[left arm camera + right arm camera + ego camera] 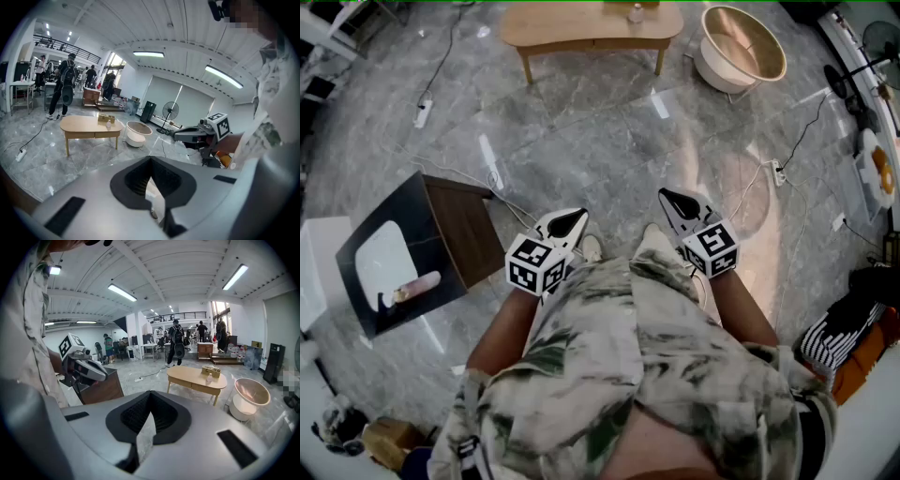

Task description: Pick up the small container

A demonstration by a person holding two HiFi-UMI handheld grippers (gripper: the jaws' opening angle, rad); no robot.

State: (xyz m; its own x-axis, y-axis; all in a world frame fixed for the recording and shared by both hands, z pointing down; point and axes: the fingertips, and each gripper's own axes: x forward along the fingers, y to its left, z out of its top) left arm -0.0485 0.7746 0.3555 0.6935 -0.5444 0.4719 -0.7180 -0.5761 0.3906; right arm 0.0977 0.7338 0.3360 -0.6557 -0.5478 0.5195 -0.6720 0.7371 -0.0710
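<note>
Presumably far off: small container, a pale little bottle upright on the oval wooden surface at the far end of the floor, just beside a low box. Well apart from both claws. Could equally mean the pinkish tube-like item lying on the dark surface at the near left; cannot tell which.

Left claw and right claw held near the body, each closed on nothing, tips together.

Likely trouble:
- Going for the wrong item, given two candidates on two surfaces.
- Catching a foot on a floor cable or a power strip during the walk across.
- Toppling so light a bottle, or shoving it against the box, by arriving with tips not yet parted or by closing off-centre.

Counted: one bottle, one box, one pinkish item, two surfaces, two claws, one round tub at the far right, at least two power strips.
</note>
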